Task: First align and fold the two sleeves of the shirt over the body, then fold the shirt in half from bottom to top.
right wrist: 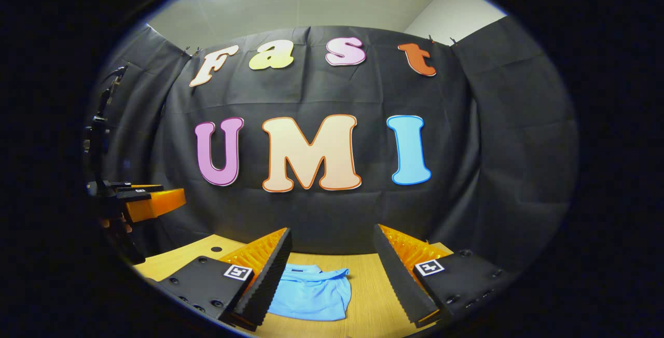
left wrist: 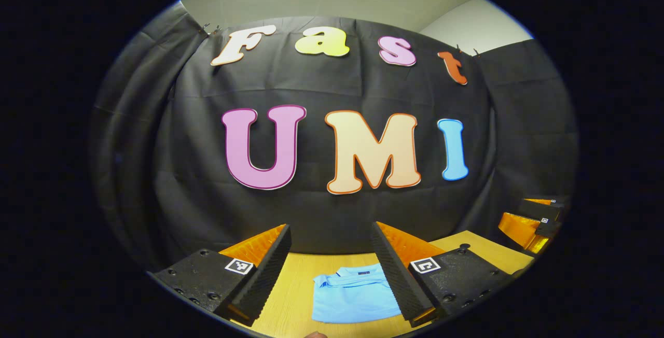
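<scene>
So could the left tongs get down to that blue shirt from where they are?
Probably yes. The left tongs are open above the wooden table, with the folded blue shirt lying between the fingers' lines, and nothing sits in between.

The shirt (left wrist: 355,296) looks like soft matt knit cloth, smooth across its folded body with a ribbed-looking collar, and it lies near the table's far edge. The table (left wrist: 295,296) reads as wood or wood-grain laminate with fine straight grain and a low satin sheen. The left gripper (left wrist: 329,268) has 2 fingers (left wrist: 397,276) faced with ridged, matt, rubbery pads; its body panels look like rough, matt textured plastic. The right gripper (right wrist: 332,270) shows the same ridged pads (right wrist: 270,278). The booth wall is matt woven cloth with creases.
</scene>
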The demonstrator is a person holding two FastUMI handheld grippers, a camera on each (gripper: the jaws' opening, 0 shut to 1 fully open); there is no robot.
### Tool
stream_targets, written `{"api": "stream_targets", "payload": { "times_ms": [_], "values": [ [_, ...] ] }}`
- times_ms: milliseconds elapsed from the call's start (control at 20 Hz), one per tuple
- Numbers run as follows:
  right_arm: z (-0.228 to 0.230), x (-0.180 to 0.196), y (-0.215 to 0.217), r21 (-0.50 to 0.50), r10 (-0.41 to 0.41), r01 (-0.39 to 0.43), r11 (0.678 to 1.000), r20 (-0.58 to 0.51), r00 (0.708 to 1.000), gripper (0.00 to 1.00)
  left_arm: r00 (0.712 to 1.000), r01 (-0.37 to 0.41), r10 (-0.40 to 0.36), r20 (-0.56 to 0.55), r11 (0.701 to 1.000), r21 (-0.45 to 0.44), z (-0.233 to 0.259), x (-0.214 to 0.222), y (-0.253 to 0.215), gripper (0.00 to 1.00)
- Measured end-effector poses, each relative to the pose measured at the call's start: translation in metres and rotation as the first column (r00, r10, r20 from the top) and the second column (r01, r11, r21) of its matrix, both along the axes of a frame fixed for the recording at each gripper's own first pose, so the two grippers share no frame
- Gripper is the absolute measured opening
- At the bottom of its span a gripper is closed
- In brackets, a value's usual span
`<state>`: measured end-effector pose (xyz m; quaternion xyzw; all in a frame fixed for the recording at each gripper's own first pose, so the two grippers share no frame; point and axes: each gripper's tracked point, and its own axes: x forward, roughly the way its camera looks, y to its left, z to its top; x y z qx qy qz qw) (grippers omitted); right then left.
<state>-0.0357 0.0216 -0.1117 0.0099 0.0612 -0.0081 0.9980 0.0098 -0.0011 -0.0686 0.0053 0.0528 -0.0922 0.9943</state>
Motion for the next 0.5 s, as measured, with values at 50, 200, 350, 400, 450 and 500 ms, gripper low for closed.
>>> {"api": "stream_targets", "payload": {
  "times_ms": [50,200,350,400,450,500],
  "values": [
    [0.007,-0.013,0.000,-0.009,-0.003,0.003,1.000,0.011,1.000,0.98,1.000,0.004,-0.004,0.010,1.000,-0.001,0.007,-0.015,0.001,0.93],
    [0.021,-0.054,0.000,-0.029,-0.010,0.010,1.000,0.012,1.000,0.98,1.000,0.010,-0.010,-0.023,1.000,0.005,0.015,-0.051,0.012,0.93],
    [0.028,-0.086,0.000,-0.029,-0.014,0.014,0.999,0.013,1.000,0.99,1.000,-0.004,0.005,-0.026,1.000,0.016,0.021,-0.088,0.026,0.94],
    [0.030,-0.094,0.003,-0.035,-0.002,0.003,0.999,0.019,1.000,0.97,1.000,-0.009,0.010,-0.020,1.000,0.028,0.023,-0.097,0.032,0.94],
    [0.029,-0.098,0.006,-0.046,0.003,-0.002,0.999,0.020,1.000,0.97,1.000,-0.013,0.014,-0.015,0.999,0.038,0.025,-0.105,0.037,0.94],
    [0.027,-0.102,0.007,-0.058,0.009,-0.008,0.998,0.012,1.000,0.96,1.000,-0.020,0.020,-0.014,0.999,0.041,0.024,-0.111,0.041,0.94]
  ]
}}
